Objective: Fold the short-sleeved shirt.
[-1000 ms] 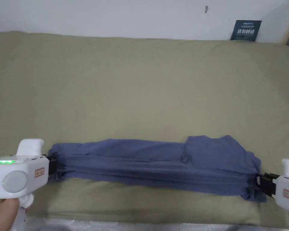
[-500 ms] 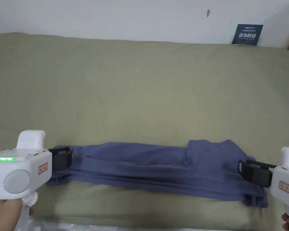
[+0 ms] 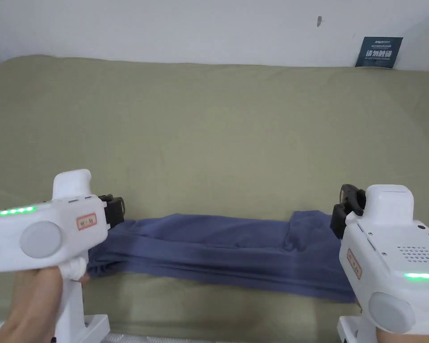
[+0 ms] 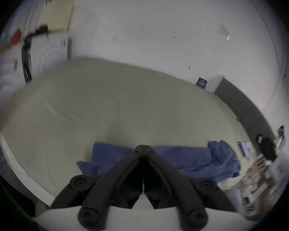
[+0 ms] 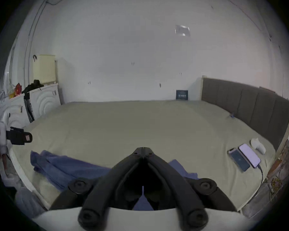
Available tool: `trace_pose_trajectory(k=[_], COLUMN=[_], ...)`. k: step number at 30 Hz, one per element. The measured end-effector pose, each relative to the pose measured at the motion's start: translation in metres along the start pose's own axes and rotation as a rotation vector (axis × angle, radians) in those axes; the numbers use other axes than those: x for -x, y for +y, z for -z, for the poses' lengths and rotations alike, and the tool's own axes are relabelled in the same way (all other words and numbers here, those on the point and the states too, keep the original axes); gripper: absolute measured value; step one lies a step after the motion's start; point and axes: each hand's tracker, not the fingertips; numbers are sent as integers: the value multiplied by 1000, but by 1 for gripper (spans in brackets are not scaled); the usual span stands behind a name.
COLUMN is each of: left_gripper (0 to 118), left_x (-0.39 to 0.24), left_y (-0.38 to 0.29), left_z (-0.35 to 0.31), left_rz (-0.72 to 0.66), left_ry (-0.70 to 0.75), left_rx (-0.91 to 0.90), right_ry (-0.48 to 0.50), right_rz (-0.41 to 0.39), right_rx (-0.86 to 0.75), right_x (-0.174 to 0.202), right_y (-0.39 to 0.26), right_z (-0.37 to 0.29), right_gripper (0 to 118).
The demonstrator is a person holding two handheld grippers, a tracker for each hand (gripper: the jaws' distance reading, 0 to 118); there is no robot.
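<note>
The blue short-sleeved shirt (image 3: 227, 250) lies on the olive bed (image 3: 209, 134) near its front edge, folded into a long narrow band running left to right. My left gripper (image 3: 113, 210) hovers just above the band's left end, jaws shut with nothing between them, as the left gripper view (image 4: 143, 147) confirms over the shirt (image 4: 190, 158). My right gripper (image 3: 348, 205) hangs above the band's right end, also shut and holding nothing (image 5: 143, 148). The right gripper view has the shirt (image 5: 60, 166) below and the left gripper (image 5: 23, 138) far left.
Two phones (image 5: 244, 159) and a small white object (image 5: 258, 145) lie on the bed's right side, near a dark padded headboard (image 5: 249, 101). A white cabinet (image 5: 43, 99) stands past the left end. A blue sign (image 3: 379, 52) leans on the back wall.
One second ago both grippers held the shirt's ends stretched. They then opened and let go. Now both are lifted off the cloth with jaws shut, and the shirt rests on the bed.
</note>
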Motion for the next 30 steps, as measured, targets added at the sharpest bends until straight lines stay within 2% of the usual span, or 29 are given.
trace_pose_trajectory(k=[7,10,17,18,19,21,22,26,28,30], left_gripper=[0,0,3,8,33,103,118,116,116,116], left_x=[81,110,144,147,150,155,155,158,154,158], left_y=[32,36,38,38,38,36,32,19,13,9], left_z=[23,34,34,36,37,40,45,58,65,74], left_rz=[-215,-268,-358,-362,-364,-369,-378,-395,-382,-401], left_ry=[-221,-240,-255,-252,-254,-283,-281,-315,-272,-292], left_rx=[308,383,376,383,388,418,440,463,466,477], right_ry=[3,13,24,26,29,40,41,61,68,76], right_rz=[-19,-29,-27,-27,-24,-21,-23,-33,-38,-18], right_rx=[-38,-38,-22,-17,-13,-4,-1,11,23,32], right_x=[31,36,41,42,43,45,47,53,55,54], right_y=[0,-2,-2,-2,-2,-2,-3,-3,-3,-3], right_z=[-4,-2,4,6,7,10,11,14,16,17], right_gripper=[0,0,0,0,0,0,0,0,0,0])
